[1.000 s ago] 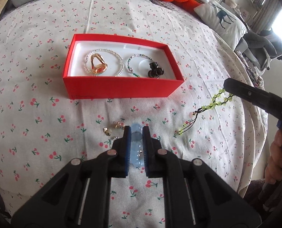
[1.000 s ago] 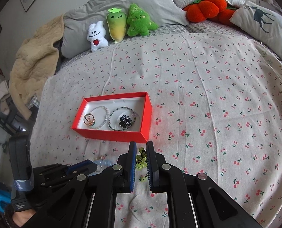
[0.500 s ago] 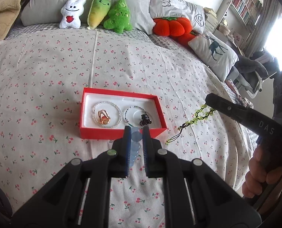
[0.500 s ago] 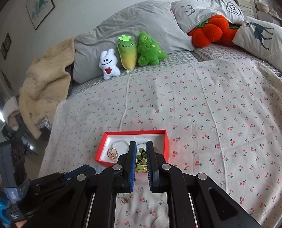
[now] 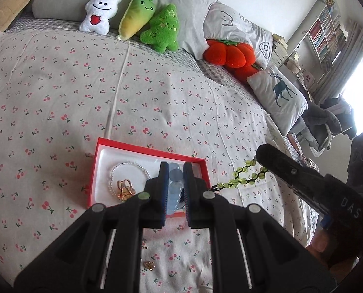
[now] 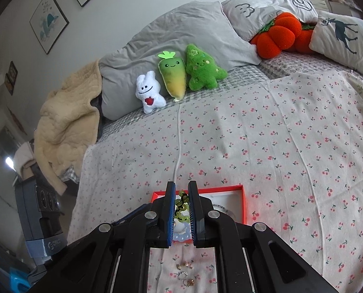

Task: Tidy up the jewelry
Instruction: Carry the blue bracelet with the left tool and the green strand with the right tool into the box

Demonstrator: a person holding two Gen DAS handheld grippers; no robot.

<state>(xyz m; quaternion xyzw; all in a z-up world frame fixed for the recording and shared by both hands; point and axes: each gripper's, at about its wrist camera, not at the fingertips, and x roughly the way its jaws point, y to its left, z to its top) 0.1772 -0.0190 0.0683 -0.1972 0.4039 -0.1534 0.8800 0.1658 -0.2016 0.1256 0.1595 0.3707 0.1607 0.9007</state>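
A red jewelry box (image 5: 93,171) with a white lining lies on the cherry-print bedspread; it holds a clear bead bracelet (image 5: 122,167) and a gold ring (image 5: 125,189). My left gripper (image 5: 174,168) is shut on a pale blue bead bracelet (image 5: 173,188), held above the box's right half. My right gripper (image 6: 181,196) is shut on a green bead bracelet (image 6: 181,205), which hangs from it in the left wrist view (image 5: 242,175), just right of the box (image 6: 241,202). Small gold earrings (image 6: 184,265) and a ring (image 6: 182,274) lie on the bedspread in front of the box.
Three plush toys (image 6: 176,80), grey pillows (image 6: 171,31), an orange pumpkin cushion (image 6: 276,36) and a deer pillow (image 6: 345,34) line the head of the bed. A beige blanket (image 6: 64,122) lies at the left. One gold earring (image 5: 149,265) lies below my left gripper.
Both grippers lifted off the bedspread with their bracelets and moved forward over the red box. The views tilted up toward the head of the bed.
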